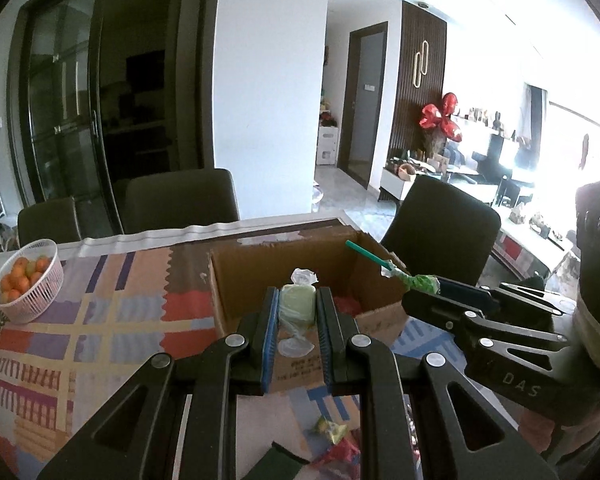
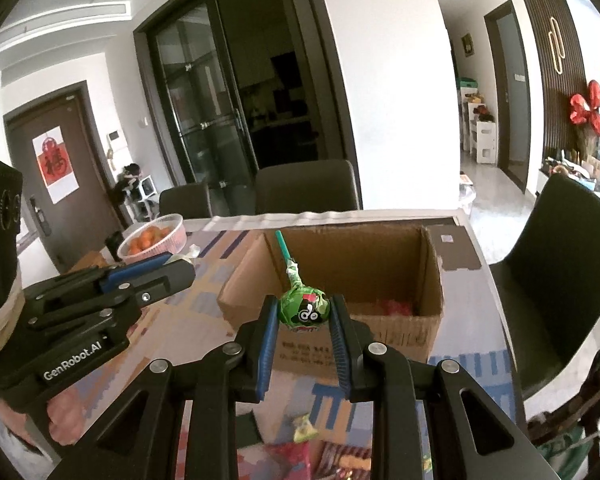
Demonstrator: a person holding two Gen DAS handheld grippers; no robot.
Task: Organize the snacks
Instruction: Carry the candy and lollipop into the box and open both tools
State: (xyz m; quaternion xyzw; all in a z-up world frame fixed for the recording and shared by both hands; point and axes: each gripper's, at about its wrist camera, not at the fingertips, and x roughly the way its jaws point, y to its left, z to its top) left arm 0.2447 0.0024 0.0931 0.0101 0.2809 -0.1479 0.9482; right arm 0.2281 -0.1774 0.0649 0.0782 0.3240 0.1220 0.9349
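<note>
left claw (image 1: 296,312): black linkage arms, silver rivets, blue ribbed pads, "GenRobot.AI" lettered in white | right claw (image 2: 305,314): same black build, "DAS" embossed | housings: pale tape wound around

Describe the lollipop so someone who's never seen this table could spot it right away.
Find the open cardboard box on the patterned tablecloth. In front of it, the right gripper is shut on the lollipop: green wrapper, teal stick angled up, unlike the pale wrapped candy nearby.

Open-topped cardboard box (image 2: 340,280) near the table's (image 1: 100,312) far right corner; bare cloth leftward up to the tangerine basket (image 1: 32,280).
</note>
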